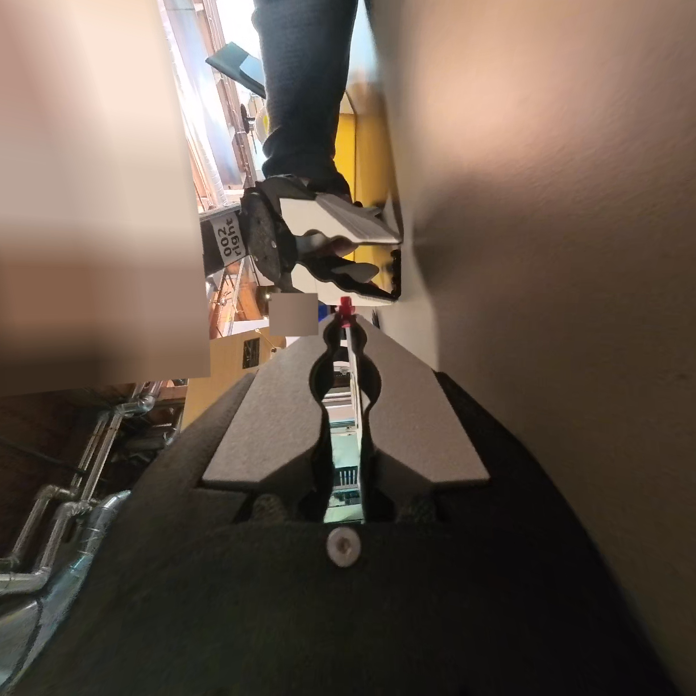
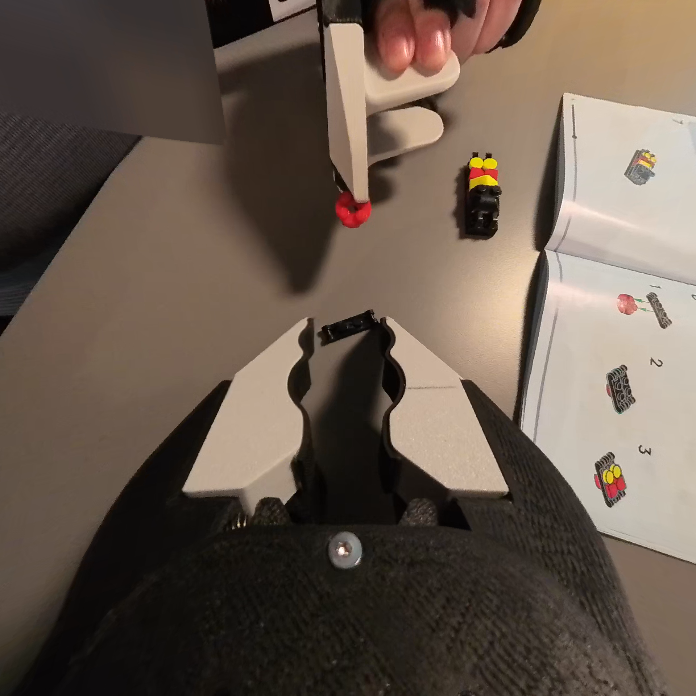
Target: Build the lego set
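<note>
My left gripper (image 1: 345,314) is shut on a small red round piece (image 1: 346,306), held above the table. In the right wrist view it (image 2: 352,197) hangs fingers-down with the red piece (image 2: 353,212) at its tip. My right gripper (image 2: 348,321) is low at the table, its jaws closed onto the ends of a thin black plate (image 2: 348,325). In the left wrist view the right gripper (image 1: 397,269) and the black plate (image 1: 394,263) are just beyond the red piece. A black, yellow and red sub-assembly (image 2: 482,196) lies on the table to the right.
An open instruction booklet (image 2: 621,301) lies at the right on the grey table (image 2: 188,301). A person's hand (image 2: 414,34) holds the left gripper. A dark sleeve (image 1: 301,94) and a yellow box (image 1: 346,150) are behind the right gripper. My right fingertips sit around 5 cm from my left ones.
</note>
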Motion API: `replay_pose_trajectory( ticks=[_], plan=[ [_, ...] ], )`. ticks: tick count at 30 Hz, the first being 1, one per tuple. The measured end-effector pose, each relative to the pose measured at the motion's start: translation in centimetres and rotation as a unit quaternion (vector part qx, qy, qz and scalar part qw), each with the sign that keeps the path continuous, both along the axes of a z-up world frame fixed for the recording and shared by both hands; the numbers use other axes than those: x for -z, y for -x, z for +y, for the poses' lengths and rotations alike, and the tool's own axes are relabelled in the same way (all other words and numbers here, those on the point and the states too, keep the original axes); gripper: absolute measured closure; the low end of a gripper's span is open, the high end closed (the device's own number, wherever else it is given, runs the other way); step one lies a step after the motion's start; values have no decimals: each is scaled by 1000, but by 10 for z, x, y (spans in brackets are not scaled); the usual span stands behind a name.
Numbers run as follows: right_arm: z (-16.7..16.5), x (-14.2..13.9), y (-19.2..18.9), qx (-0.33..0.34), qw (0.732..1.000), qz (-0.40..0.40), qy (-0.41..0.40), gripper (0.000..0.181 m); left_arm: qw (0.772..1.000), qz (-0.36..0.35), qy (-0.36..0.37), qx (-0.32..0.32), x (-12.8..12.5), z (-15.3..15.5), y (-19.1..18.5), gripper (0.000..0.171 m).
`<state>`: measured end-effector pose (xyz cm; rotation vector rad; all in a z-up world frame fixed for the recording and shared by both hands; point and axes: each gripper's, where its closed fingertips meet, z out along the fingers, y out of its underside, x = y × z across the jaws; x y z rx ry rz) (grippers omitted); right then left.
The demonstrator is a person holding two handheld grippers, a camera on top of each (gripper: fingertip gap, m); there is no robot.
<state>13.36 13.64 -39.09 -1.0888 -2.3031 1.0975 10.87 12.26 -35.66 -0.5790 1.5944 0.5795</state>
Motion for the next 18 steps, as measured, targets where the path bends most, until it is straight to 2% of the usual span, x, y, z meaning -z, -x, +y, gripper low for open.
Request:
replay_pose_trajectory(
  ticks=[6, 10, 12, 18],
  plan=[
    [8, -4, 1, 27, 999, 18, -3, 147, 1000, 0, 9, -4, 1, 2, 2, 168],
    [8, -9, -10, 29, 999, 4, 45, 165, 1000, 1, 8, -10, 1, 3, 1, 167],
    [8, -6, -16, 31, 998, -12, 51, 167, 1000, 1, 7, -12, 1, 4, 3, 167],
    [-4, -1, -14, 16, 999, -24, 36, 165, 1000, 1, 8, -12, 0, 5, 2, 168]
  ],
)
